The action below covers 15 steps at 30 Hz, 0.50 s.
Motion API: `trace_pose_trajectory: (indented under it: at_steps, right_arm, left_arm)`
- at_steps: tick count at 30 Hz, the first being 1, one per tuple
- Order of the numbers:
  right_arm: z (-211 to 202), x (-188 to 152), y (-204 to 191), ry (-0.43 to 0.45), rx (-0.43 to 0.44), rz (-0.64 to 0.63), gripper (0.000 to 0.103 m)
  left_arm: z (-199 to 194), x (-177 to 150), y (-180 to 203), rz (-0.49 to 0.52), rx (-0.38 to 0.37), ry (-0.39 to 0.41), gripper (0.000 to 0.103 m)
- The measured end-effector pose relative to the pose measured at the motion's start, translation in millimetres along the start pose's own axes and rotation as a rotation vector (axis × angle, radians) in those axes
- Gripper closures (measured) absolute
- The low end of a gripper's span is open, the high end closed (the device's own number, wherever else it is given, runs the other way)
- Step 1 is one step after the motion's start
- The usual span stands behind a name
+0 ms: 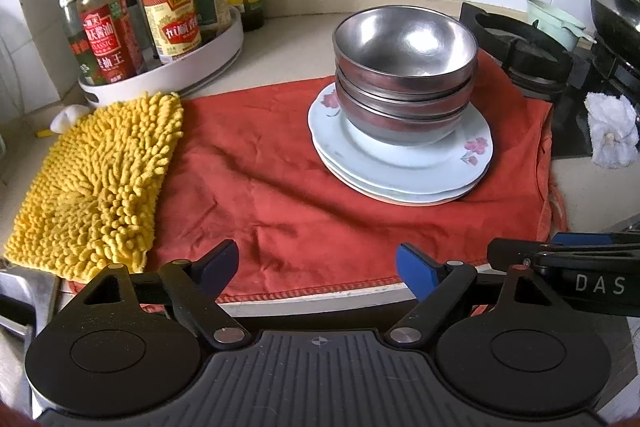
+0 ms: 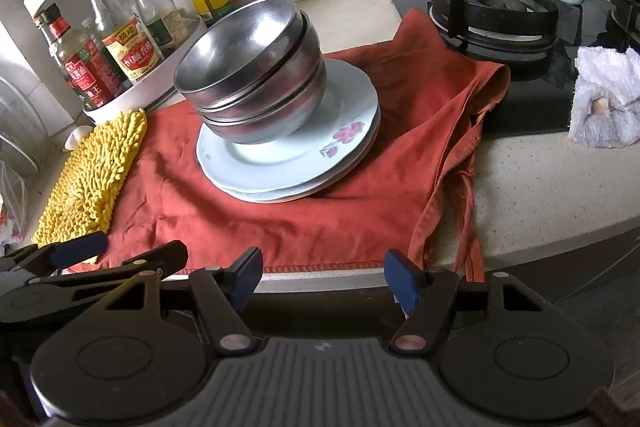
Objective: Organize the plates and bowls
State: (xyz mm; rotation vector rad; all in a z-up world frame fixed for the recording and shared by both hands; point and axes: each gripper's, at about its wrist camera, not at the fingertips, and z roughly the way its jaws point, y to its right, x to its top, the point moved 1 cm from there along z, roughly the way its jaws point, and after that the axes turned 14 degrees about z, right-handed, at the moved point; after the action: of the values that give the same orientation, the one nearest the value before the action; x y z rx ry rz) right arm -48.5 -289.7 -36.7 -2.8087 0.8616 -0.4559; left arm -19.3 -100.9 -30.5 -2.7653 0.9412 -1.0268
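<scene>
Left gripper — black two-finger unit with blue pads, seen from its own wrist camera; jaws stand apart, nothing between them, pads touching nothing. Points forward and downward. In the right wrist view it shows at the lower left edge, side-on, one blue-padded finger forward.

Right gripper — same build, black linkage, blue pads; jaws apart with an empty gap, somewhat narrower than the left's. Points steeply downward. In the left wrist view its body enters from the right edge, just beside the left unit.
</scene>
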Motion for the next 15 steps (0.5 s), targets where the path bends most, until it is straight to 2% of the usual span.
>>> trace_pose_trajectory:
  at_steps: [5, 15]
  right_arm:
    - [-1.0, -2.5, -2.3, 0.002, -0.003, -0.01, 0.04]
    - [-2.5, -3.9, -5.8, 0.006, -0.011, -0.023, 0.04]
  left_arm:
    - [-3.1, -2.7, 0.6, 0.014, -0.013, 0.02, 0.02]
    - [-4.3, -3.2, 1.4, 0.024, -0.01, 0.025, 0.02]
